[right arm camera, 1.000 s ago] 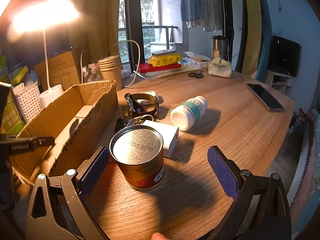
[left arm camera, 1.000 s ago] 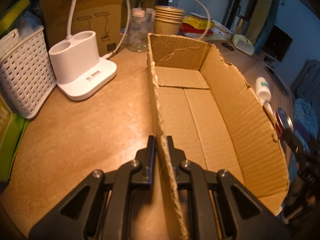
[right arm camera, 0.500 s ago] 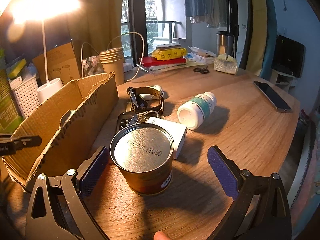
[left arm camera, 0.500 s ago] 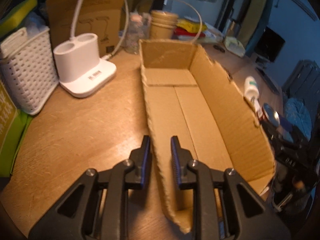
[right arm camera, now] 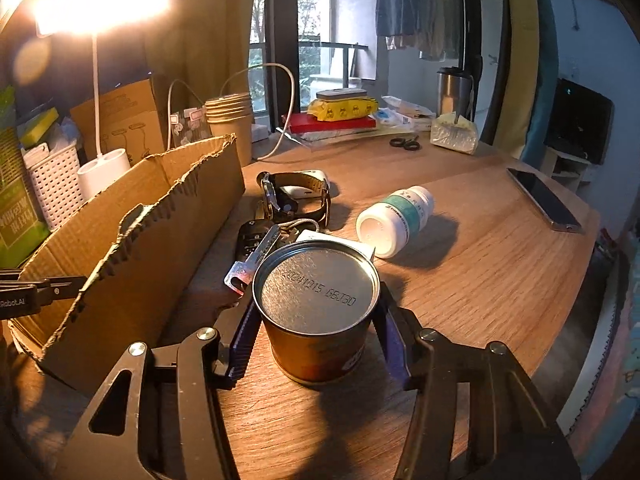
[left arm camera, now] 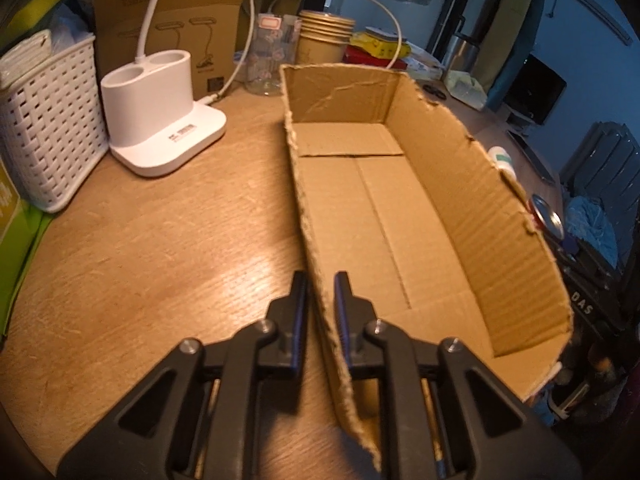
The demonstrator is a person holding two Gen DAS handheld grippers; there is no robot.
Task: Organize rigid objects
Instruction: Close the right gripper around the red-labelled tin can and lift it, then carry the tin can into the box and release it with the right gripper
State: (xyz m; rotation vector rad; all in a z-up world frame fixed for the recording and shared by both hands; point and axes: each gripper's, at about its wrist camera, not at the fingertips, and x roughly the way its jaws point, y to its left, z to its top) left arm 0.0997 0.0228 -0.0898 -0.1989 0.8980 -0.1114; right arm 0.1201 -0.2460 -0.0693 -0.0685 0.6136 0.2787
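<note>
An open, empty cardboard box (left arm camera: 400, 208) lies on the wooden table. My left gripper (left arm camera: 320, 292) straddles its near left wall, fingers a little apart from the cardboard. In the right wrist view, my right gripper (right arm camera: 316, 316) is shut on a metal can (right arm camera: 316, 312) that stands upright beside the box (right arm camera: 132, 240). Behind the can lie a car key (right arm camera: 256, 248), a small white box (right arm camera: 340, 240), a watch (right arm camera: 296, 196) and a white pill bottle (right arm camera: 396, 220) on its side.
A white lamp base (left arm camera: 164, 116), a white basket (left arm camera: 44, 120) and paper cups (left arm camera: 324, 40) stand left of and behind the box. Scissors (right arm camera: 404, 143), a phone (right arm camera: 544, 200) and stacked books (right arm camera: 336, 120) lie on the far table.
My right gripper has moved forward and closed on the can. My left gripper's fingers have loosened from the box wall, and the box has shifted a little.
</note>
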